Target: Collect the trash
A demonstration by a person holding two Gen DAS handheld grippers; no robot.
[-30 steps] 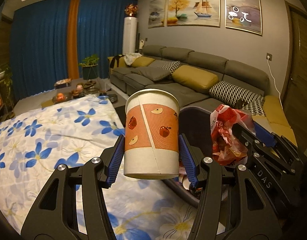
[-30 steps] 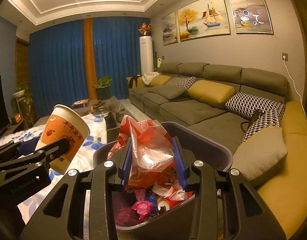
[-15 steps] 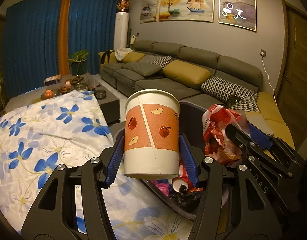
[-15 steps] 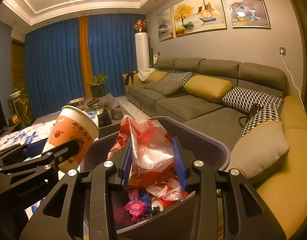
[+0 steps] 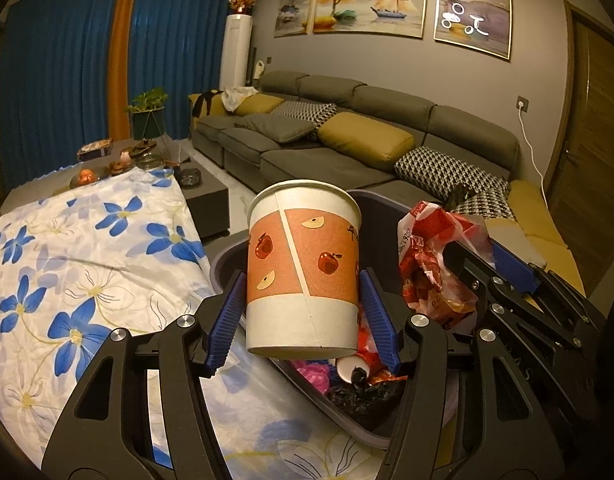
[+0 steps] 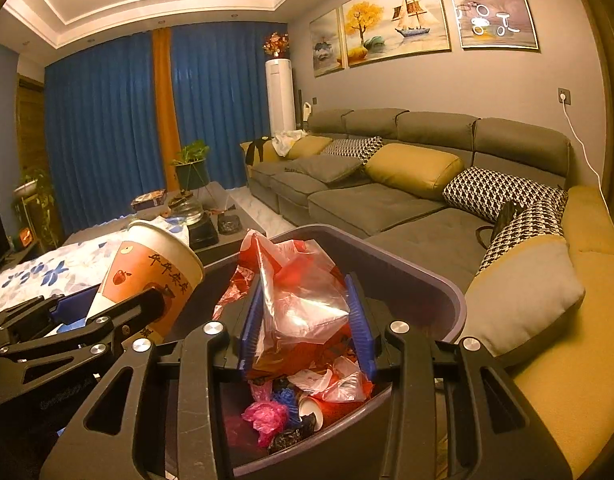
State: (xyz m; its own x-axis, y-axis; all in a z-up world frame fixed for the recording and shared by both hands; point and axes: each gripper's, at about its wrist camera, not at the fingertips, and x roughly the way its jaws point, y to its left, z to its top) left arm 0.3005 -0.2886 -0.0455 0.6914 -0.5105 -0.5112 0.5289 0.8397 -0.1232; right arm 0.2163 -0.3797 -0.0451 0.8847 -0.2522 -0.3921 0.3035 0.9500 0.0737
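My left gripper (image 5: pixel 303 316) is shut on an upright paper cup (image 5: pixel 303 268) with an orange band and apple prints, held over the near rim of the dark trash bin (image 5: pixel 227 260). The cup also shows at the left of the right wrist view (image 6: pixel 155 276). My right gripper (image 6: pixel 307 320) is shut on a crumpled red and clear plastic bag (image 6: pixel 303 304), held above the open bin (image 6: pixel 435 288). The bag shows in the left wrist view (image 5: pixel 439 264) too. Crumpled wrappers, a pink bag (image 6: pixel 267 416) and a cup lie inside the bin.
A table with a blue-flower cloth (image 5: pixel 87 264) lies left of the bin. A grey sofa (image 6: pixel 387 200) with yellow and patterned cushions runs along the right. A dark coffee table (image 5: pixel 203 196) with small items stands beyond, before blue curtains.
Both grippers have moved forward over the bin, still holding the cup and the bag. More of the bin's inside shows now.
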